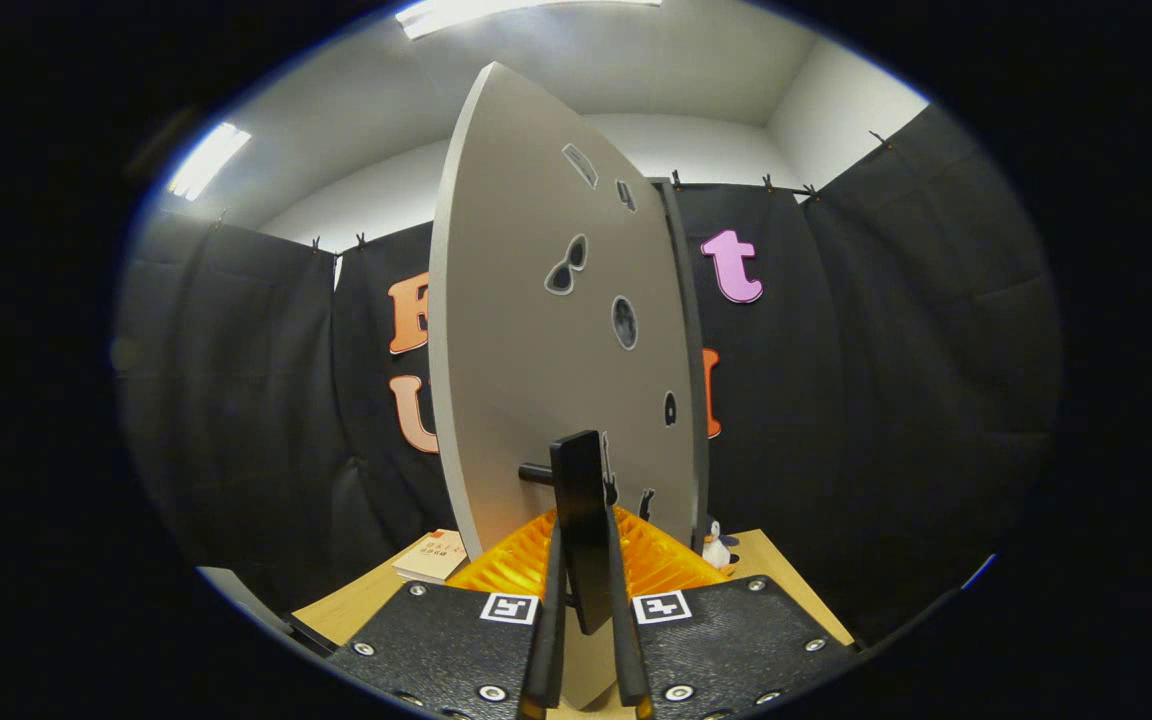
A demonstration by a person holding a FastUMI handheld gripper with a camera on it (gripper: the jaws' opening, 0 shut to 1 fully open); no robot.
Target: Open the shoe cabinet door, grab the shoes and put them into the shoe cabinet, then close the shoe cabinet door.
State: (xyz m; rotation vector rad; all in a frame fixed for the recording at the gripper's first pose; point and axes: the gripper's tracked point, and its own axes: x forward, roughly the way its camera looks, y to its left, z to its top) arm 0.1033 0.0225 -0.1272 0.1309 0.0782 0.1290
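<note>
On the left, beyond the fingers, a small book (433, 556) lies on the wooden table (356, 605), just beside the lower edge of the cabinet door (536, 330). The door is a tall pale grey panel seen at a steep angle, swung out toward the camera so that its near edge rises high ahead of the fingers and its far edge meets a dark upright strip of the cabinet frame (688, 350) to the right. Small dark cut-out shapes, among them one like a pair of sunglasses, are scattered over the door's face. Low on the door a flat black handle (583, 525) stands off the panel on a short black peg, and it reaches down into the gap between the two fingers. The tongs (586, 640) are drawn nearly together, with a finger pressed to each side of the handle, so they have hold of it. Behind the handle, at the foot of the door, sits a ribbed orange thing (656, 560) whose nature I cannot tell. To the right of it, near the frame's base, a small penguin figure (717, 546) stands on the table
</note>
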